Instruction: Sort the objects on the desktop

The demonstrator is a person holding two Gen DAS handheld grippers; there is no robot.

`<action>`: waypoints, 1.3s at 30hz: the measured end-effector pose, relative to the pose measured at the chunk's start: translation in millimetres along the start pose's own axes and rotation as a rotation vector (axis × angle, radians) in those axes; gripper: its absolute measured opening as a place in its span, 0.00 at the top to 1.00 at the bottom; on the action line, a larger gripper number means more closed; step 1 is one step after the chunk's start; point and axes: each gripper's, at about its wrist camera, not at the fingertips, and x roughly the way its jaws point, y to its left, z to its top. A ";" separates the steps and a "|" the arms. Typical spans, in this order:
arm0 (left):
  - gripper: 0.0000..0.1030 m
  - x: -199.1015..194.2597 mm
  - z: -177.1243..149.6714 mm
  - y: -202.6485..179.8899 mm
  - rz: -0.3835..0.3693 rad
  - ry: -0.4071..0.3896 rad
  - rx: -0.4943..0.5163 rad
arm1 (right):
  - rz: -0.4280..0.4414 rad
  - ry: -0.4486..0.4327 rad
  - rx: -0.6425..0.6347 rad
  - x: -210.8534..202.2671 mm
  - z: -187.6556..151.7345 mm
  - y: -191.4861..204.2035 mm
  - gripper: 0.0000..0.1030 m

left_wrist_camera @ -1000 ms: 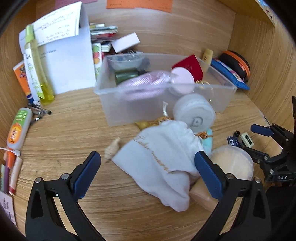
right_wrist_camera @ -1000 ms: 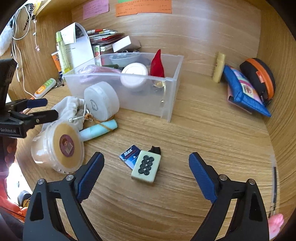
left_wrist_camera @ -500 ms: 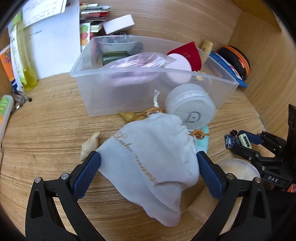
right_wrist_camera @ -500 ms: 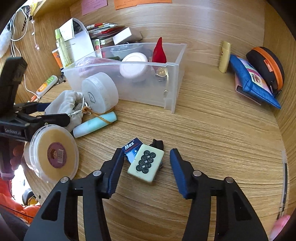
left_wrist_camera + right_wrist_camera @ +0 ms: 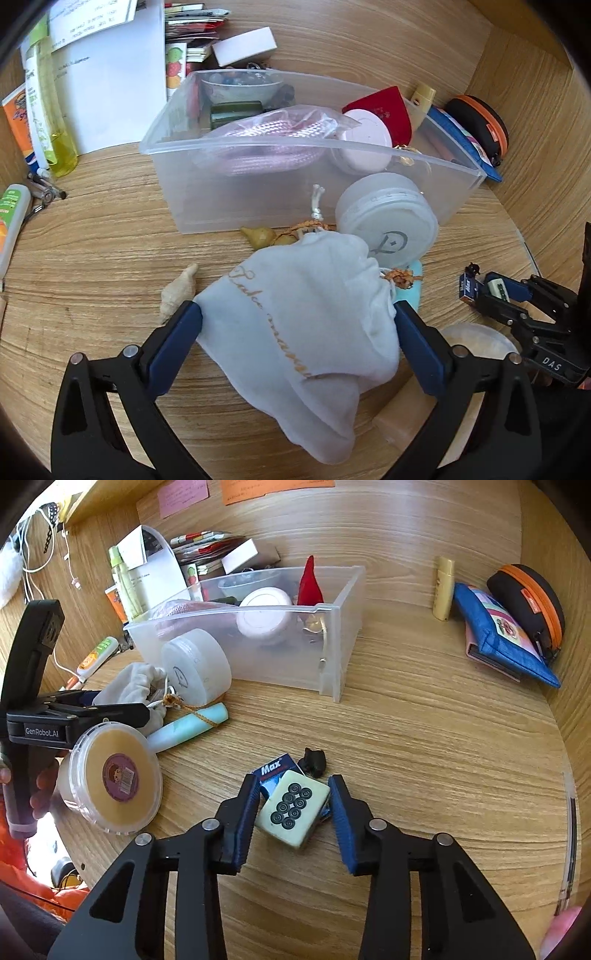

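A white drawstring pouch [image 5: 295,325] with gold lettering lies on the desk between the fingers of my left gripper [image 5: 297,314]. That gripper is open, and its blue pads flank the cloth on both sides. My right gripper [image 5: 294,788] is closing on a pale green mahjong tile [image 5: 293,808], and its pads meet the tile's corners. The tile rests partly on a blue Max box [image 5: 273,775], with a small black piece [image 5: 313,762] just behind it. The clear plastic bin [image 5: 340,635] stands further back and holds a pink jar, a red pouch and a bagged pink cloth.
A white round jar [image 5: 388,225] leans on the bin's front. A mint tube [image 5: 188,725], a clear tub with a tan lid [image 5: 114,779], a seashell [image 5: 181,291] and a yellow figure [image 5: 258,236] lie nearby. A blue pouch [image 5: 498,635] and an orange-trimmed case [image 5: 528,598] sit at the right wall.
My right gripper's jaws have narrowed from wide apart to the tile's sides. My left gripper has moved forward, so the pouch now sits between its fingers.
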 end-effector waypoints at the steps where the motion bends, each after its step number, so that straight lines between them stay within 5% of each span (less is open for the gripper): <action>1: 0.00 -0.9 -0.8 1.1 0.006 -0.003 -0.001 | 0.001 -0.002 0.002 -1.7 -1.2 0.1 0.66; 10: 0.40 -12.8 -3.9 2.2 0.010 -0.048 -0.031 | 0.016 -0.049 0.018 -15.6 2.4 -4.0 0.66; 18: 0.49 -22.7 -2.0 2.5 -0.023 -0.047 -0.013 | 0.017 -0.094 0.005 -27.6 10.9 -1.7 0.66; 27: 0.48 -39.2 -18.6 15.5 0.037 -0.013 0.030 | 0.037 -0.079 -0.020 -20.0 11.4 4.3 0.66; 34: 0.17 -42.4 -23.5 31.3 0.128 -0.011 0.012 | 0.045 -0.069 -0.034 -15.6 12.2 6.9 0.66; 39: 0.09 -31.1 -20.3 35.1 0.112 0.014 -0.024 | 0.044 -0.065 -0.033 -14.7 12.7 6.2 0.66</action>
